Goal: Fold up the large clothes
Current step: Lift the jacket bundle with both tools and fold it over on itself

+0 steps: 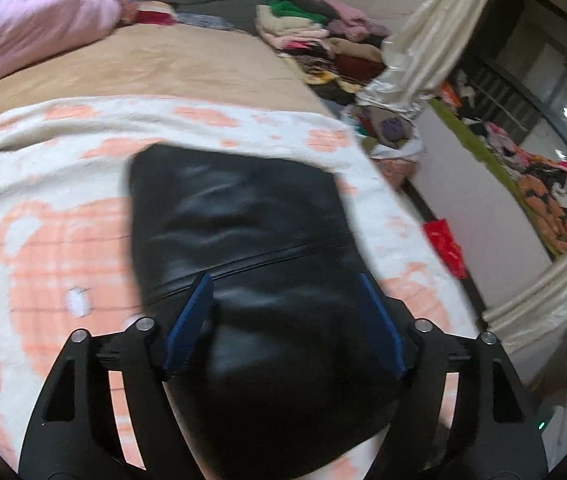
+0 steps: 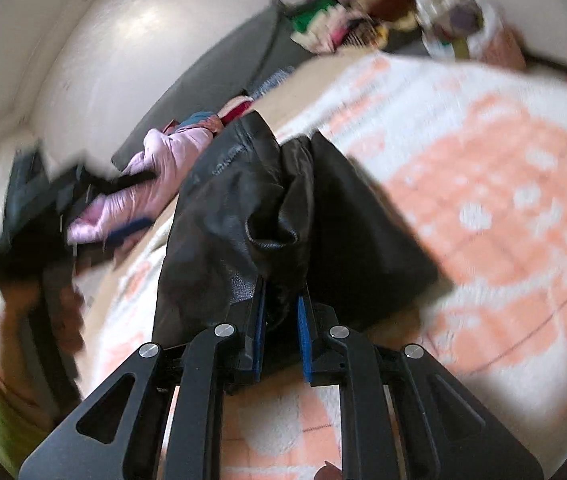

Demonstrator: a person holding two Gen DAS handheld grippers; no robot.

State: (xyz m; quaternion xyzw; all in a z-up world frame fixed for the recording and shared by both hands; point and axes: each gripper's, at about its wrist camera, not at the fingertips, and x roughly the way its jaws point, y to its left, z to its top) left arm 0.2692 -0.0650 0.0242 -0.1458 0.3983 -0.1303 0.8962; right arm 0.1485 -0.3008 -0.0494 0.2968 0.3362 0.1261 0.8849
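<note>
The left gripper (image 1: 285,296) hangs wide open over a black leather jacket (image 1: 239,220) lying on a bear-print blanket (image 1: 43,208) on the bed, holding nothing. The right gripper (image 2: 281,300), nearly closed, pinches a bunched fold of the jacket, apparently mid-fold; the next move likely calls for the free gripper to take an edge.

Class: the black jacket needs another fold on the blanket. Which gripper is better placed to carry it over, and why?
Probably right: the right gripper is already shut on the jacket, lifting a bunched edge. The left gripper is open, gripping nothing.
</note>
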